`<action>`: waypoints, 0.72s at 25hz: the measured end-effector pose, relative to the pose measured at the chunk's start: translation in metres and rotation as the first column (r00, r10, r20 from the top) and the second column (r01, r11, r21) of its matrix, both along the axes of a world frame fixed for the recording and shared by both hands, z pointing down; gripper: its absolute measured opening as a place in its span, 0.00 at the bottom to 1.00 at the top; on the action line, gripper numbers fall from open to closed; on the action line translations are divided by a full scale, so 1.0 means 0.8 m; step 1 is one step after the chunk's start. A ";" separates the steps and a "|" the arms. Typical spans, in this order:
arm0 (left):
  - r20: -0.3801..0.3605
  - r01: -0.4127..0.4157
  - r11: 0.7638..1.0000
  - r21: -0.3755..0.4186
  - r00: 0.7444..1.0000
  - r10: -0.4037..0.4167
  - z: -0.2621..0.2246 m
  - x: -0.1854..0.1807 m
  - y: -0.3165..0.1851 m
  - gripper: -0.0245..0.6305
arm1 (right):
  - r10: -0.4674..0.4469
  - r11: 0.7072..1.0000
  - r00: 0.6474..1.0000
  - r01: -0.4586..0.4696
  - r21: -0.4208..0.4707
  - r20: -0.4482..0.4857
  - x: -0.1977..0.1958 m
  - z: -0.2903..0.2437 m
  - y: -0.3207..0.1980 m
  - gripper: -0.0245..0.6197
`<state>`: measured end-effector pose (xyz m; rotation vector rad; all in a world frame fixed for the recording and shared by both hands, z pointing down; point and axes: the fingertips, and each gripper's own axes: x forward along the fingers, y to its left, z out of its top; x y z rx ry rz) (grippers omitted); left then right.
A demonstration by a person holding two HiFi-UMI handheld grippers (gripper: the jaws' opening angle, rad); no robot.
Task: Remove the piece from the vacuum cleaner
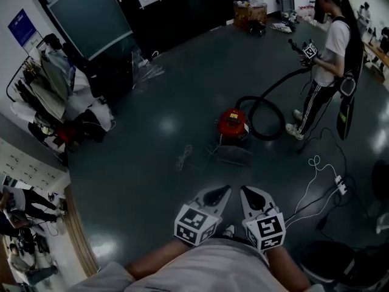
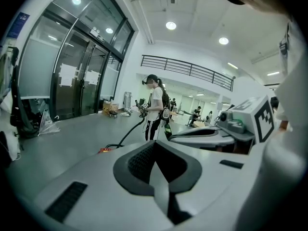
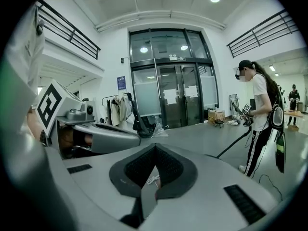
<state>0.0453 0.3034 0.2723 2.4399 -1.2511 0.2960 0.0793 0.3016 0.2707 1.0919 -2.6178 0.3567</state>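
Left gripper (image 1: 223,191): jaws together, empty, near the body.
Right gripper (image 1: 245,191): jaws together, empty, just right of it.
Vacuum cleaner (image 1: 233,124): red, on the floor (image 1: 152,163), far ahead, well apart from both.
Hose (image 1: 272,89): runs far right to a standing person (image 1: 328,53).

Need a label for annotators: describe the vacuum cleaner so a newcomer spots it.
Look at the open dark floor mid-hall. Left of the standing person sits the vacuum cleaner. It is the squat red canister, with a black hose looping up to that person.
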 end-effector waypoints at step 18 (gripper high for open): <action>0.035 -0.178 0.984 -0.022 0.983 0.178 0.060 -0.069 -0.247 0.05 | 0.121 0.989 0.992 -0.123 -0.086 -0.032 -0.071 0.058 -0.249 0.06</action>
